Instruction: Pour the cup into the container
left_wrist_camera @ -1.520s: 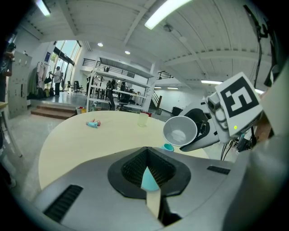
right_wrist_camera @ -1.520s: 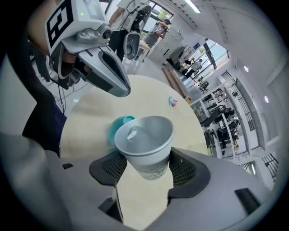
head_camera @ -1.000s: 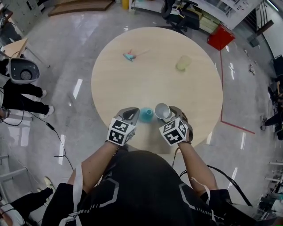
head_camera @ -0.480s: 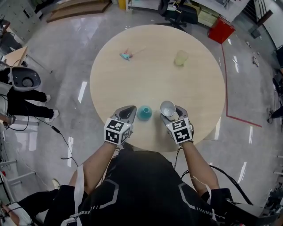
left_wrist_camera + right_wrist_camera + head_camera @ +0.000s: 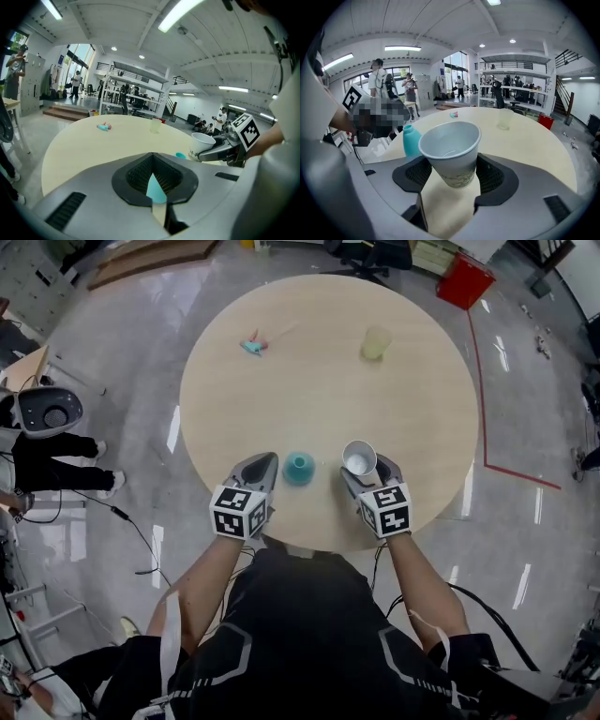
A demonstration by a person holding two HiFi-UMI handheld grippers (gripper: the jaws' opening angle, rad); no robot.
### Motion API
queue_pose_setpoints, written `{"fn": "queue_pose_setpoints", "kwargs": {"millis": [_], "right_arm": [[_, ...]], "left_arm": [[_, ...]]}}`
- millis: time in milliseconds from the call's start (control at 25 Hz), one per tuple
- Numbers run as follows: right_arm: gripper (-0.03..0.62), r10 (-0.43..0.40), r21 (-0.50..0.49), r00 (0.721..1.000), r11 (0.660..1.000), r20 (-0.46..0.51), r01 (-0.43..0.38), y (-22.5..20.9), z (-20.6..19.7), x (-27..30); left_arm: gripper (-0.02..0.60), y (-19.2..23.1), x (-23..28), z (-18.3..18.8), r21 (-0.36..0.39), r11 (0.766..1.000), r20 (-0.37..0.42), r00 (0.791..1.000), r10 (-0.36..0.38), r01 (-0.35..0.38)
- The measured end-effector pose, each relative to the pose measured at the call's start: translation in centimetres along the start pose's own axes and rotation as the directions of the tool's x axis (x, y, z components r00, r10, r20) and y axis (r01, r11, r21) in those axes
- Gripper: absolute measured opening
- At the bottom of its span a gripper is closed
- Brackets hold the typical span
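Observation:
A white paper cup (image 5: 359,459) stands almost upright between the pads of my right gripper (image 5: 364,471), which is shut on its lower half. In the right gripper view the cup (image 5: 452,149) fills the middle and looks nearly empty. The teal narrow-necked container (image 5: 299,468) stands on the round table (image 5: 328,390), left of the cup and apart from it. My left gripper (image 5: 265,463) lies just left of the container with its jaws together and nothing held. In the left gripper view the container (image 5: 155,190) shows through the slit of the left gripper (image 5: 153,159).
At the table's far side stand a pale yellow translucent cup (image 5: 377,343) and a small teal and pink object (image 5: 253,345). The table's near edge runs just under both grippers. A red box (image 5: 466,279) and people's legs (image 5: 47,451) are on the floor around the table.
The white cup was tipped with its mouth close by the teal container. It has swung back upright and moved right, away from the container. The left gripper has stayed beside the container.

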State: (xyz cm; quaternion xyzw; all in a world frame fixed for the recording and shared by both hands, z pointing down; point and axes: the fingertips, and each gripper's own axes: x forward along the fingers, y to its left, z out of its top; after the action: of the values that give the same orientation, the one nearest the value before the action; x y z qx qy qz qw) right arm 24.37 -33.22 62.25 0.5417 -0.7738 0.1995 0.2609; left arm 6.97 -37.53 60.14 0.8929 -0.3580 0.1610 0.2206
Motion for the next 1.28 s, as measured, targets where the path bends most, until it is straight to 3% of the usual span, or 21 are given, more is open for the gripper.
{"fn": "queue_pose_setpoints", "kwargs": {"millis": [360,760,1280], "right_arm": [[0.296,0.003,0.089,1.0,0.996,-0.008,-0.002,-0.5,-4.1,1.2],[0.296,-0.025,0.189,1.0,0.982,0.014,0.022,-1.5,-6.7,2.8],[0.301,-0.017,0.205,1.0,0.979,0.013,0.014,-1.1,-7.4,2.4]], "left_arm": [[-0.009,1.6,1.5,-3.4,-0.042,0.998,-0.082,0.996,0.046,-0.049],[-0.009,2.0,3.5,-6.5,-0.069,0.997,-0.152,0.988,0.032,-0.043],[-0.009,2.0,3.6,-6.4,-0.089,0.995,-0.138,0.99,0.024,-0.037]]}}
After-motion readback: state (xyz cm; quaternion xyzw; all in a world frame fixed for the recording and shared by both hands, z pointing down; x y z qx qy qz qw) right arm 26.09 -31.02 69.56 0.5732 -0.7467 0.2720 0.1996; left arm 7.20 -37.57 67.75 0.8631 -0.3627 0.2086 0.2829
